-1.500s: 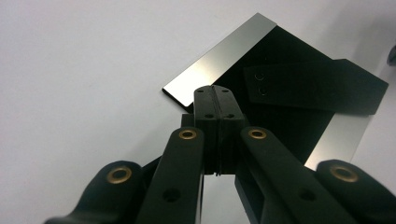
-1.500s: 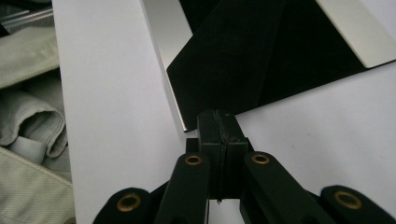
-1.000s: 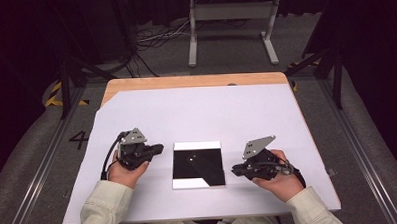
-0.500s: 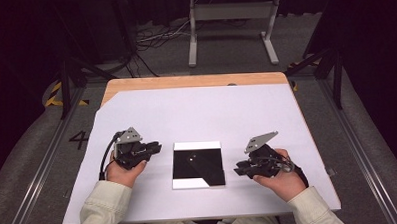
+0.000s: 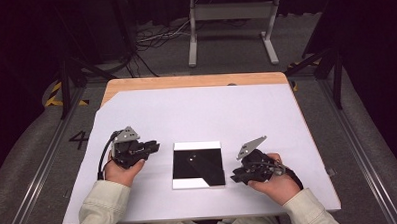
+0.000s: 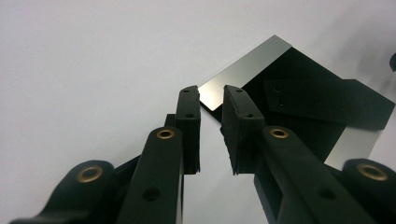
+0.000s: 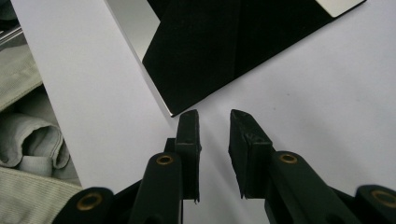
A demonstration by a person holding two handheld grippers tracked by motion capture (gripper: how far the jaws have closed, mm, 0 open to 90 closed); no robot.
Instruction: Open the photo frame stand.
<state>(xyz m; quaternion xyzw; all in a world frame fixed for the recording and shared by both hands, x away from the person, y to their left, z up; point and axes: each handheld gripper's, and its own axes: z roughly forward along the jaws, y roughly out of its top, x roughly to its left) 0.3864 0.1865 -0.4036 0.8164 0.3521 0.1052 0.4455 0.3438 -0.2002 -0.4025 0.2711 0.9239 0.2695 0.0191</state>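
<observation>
Black and white folded paper square (image 5: 198,164) lies flat on the white-covered table (image 5: 196,112), midway between the two hands and close to the person's edge. The left tool (image 5: 150,147) sits just beside the square's left side, aimed at its far left corner, where a white strip borders the black. The right tool (image 5: 237,176) sits just beside the near right corner. Both tools have just been opening; their jaws now stand slightly apart with nothing between them. Neither touches the paper. Each hand looks about equally near, so either corner could be pinched next.
</observation>
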